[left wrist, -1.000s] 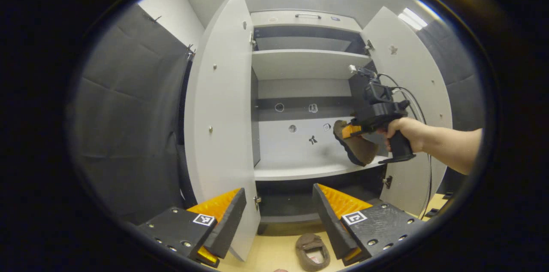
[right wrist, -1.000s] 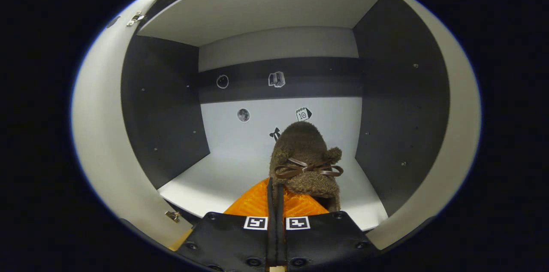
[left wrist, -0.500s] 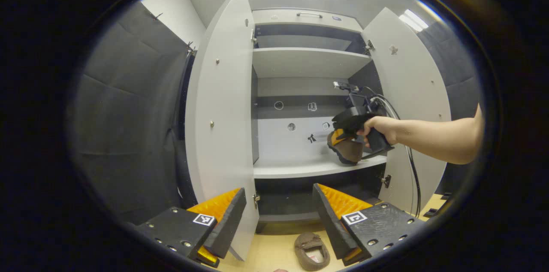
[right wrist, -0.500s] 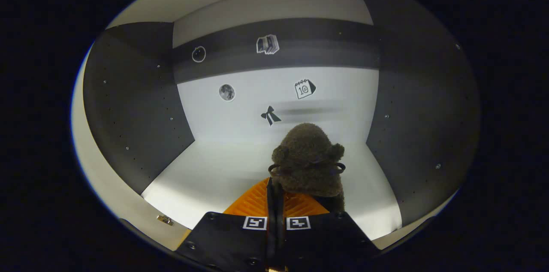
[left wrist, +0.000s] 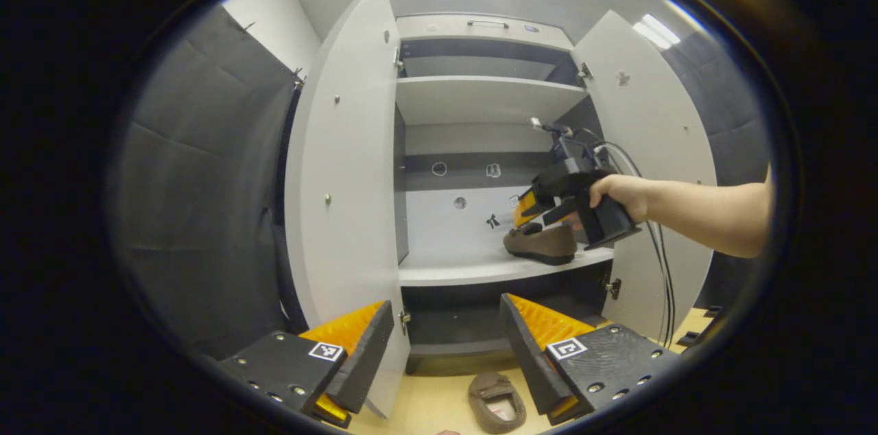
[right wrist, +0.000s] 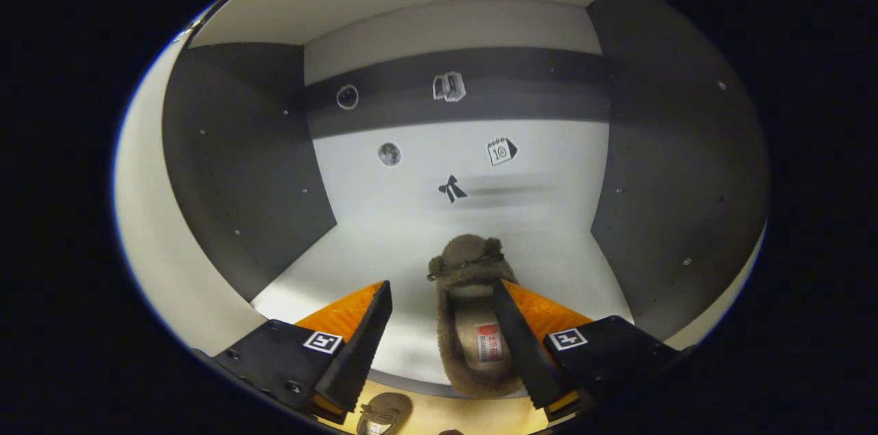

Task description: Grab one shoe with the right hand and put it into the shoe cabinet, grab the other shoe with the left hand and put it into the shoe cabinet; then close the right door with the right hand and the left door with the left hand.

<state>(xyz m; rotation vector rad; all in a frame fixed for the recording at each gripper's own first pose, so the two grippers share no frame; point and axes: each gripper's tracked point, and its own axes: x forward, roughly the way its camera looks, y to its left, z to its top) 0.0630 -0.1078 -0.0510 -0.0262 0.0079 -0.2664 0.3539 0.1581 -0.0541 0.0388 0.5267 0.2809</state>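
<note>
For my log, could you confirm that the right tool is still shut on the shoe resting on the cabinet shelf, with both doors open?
Not quite: the right tool is open, its fingers spread apart and no longer clamping the shoe, as the right gripper view shows. The shoe does rest on the shelf, and both doors are open.

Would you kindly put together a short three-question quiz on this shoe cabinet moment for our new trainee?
1. True or false: the right gripper is shut on the shoe on the shelf.
2. Multiple choice: where does the second shoe lie? A) on the top shelf B) on the floor in front of the cabinet C) between the left gripper's fingers
3. Fill in: both cabinet doors, the left door and the right door, stand ____.

Key:
1. False. Its jaws are spread and the shoe rests on the shelf.
2. B.
3. Open.
</note>
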